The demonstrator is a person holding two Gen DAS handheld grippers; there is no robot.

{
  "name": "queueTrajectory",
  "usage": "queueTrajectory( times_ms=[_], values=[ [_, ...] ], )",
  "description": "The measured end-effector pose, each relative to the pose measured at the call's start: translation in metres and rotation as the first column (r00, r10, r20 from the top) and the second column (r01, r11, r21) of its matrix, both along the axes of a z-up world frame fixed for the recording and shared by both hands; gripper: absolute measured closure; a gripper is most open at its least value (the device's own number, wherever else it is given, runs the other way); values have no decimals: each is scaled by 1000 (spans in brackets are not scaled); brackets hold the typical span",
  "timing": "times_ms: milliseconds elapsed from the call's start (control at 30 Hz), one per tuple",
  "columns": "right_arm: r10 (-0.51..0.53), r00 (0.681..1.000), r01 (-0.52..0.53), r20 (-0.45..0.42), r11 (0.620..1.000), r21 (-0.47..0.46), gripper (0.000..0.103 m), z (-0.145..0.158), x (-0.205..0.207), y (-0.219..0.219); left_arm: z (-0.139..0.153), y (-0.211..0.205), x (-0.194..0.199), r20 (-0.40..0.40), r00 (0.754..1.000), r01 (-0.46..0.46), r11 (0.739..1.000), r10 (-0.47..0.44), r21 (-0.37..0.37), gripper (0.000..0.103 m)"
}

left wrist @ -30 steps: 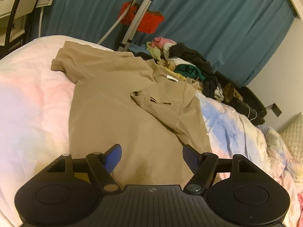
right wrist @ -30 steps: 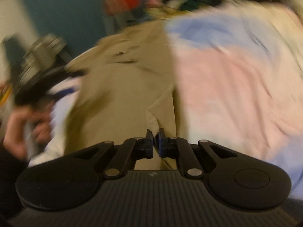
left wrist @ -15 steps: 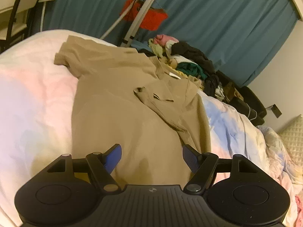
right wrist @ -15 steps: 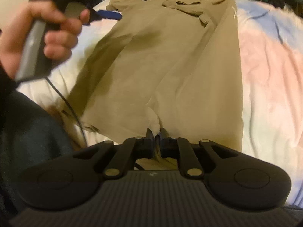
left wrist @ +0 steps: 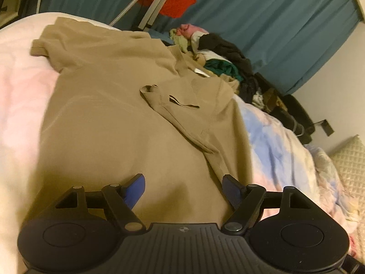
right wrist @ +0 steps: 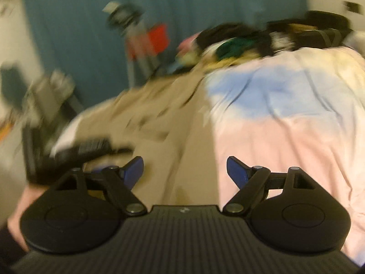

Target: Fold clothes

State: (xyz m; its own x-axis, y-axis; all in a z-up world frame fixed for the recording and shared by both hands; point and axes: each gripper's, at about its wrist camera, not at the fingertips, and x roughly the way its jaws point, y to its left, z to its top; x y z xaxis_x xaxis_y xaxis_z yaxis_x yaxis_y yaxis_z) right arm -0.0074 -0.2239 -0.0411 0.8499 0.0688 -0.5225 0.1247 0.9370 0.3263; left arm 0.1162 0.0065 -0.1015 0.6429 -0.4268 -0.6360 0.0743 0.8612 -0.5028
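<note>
Tan shirt (left wrist: 118, 123) lies spread on the pastel bed (left wrist: 273, 141), its 3 o'clock sleeve already folded inward, while the left gripper (left wrist: 183, 188) and right gripper (right wrist: 184, 170) are both opening, empty, likely needing a hem grasp next.

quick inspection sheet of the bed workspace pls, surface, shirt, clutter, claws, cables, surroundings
surface: pastel bedspread, rumpled
job's things: tan shirt spread flat, its right sleeve folded inward over the chest
clutter: heap of mixed clothes at the far edge of the bed
grippers: left claw over the shirt's hem, jaws opening, nothing between them; right claw jaws opening, nothing pinched
cables: nothing seen
surroundings: teal curtain, red item on a stand, quilted pillow
</note>
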Motion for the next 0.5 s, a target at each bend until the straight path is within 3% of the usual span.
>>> queueTrajectory(
  times_ms=[100, 200, 267, 333, 400, 433, 467, 500],
  values=[
    [-63, 996, 62, 58, 998, 25, 21, -22, 3, -21, -14, -3, 29, -7, 999, -50, 998, 49, -45, 26],
    [-90, 995, 93, 45, 994, -62, 21, -46, 8, -32, -28, -6, 61, -10, 992, -126, 988, 126, -89, 27],
    [-107, 994, 108, 19, 993, -52, 21, -56, 14, -44, -34, -11, 82, 7, 989, -147, 983, 149, -114, 28],
    [-142, 990, 142, 14, 990, -3, 21, -63, 23, -55, -35, -21, 100, 37, 986, -157, 982, 161, -107, 28],
    [-153, 988, 152, 25, 988, 15, 21, -69, 36, -58, -37, -29, 114, 55, 984, -168, 984, 171, -63, 36],
    [-151, 988, 151, 32, 988, 16, 21, -71, 42, -58, -37, -33, 122, 64, 982, -174, 984, 175, -34, 52],
    [-143, 989, 143, 34, 990, 3, 21, -76, 48, -58, -37, -35, 129, 70, 981, -179, 984, 178, -3, 78],
    [-135, 990, 136, 28, 991, -4, 21, -81, 51, -59, -38, -38, 136, 77, 980, -184, 983, 181, 29, 96]
  ],
)
